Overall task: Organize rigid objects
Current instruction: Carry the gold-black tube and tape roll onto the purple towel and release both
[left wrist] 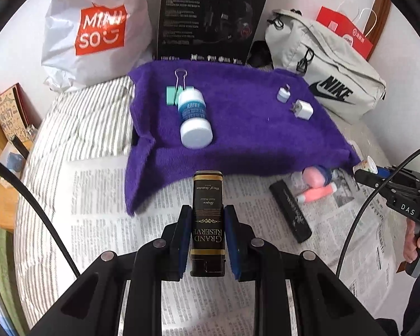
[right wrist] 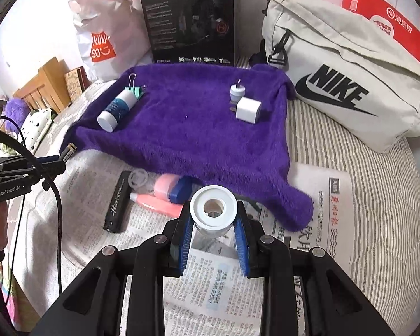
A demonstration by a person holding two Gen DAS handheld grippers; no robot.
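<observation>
Left wrist: tin (clamped)

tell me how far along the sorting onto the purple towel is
Partway, it seems. Already on the purple towel: a white-and-blue bottle, a teal binder clip, a small white plug and a white charger. In hand: the left gripper clamps a black tin; the right gripper clamps a white-capped container. Left on the newspaper: a black bar and pink items.

Striped bed carrying newspaper, purple towel, Nike bag, Miniso bag, black headset box at back.
</observation>
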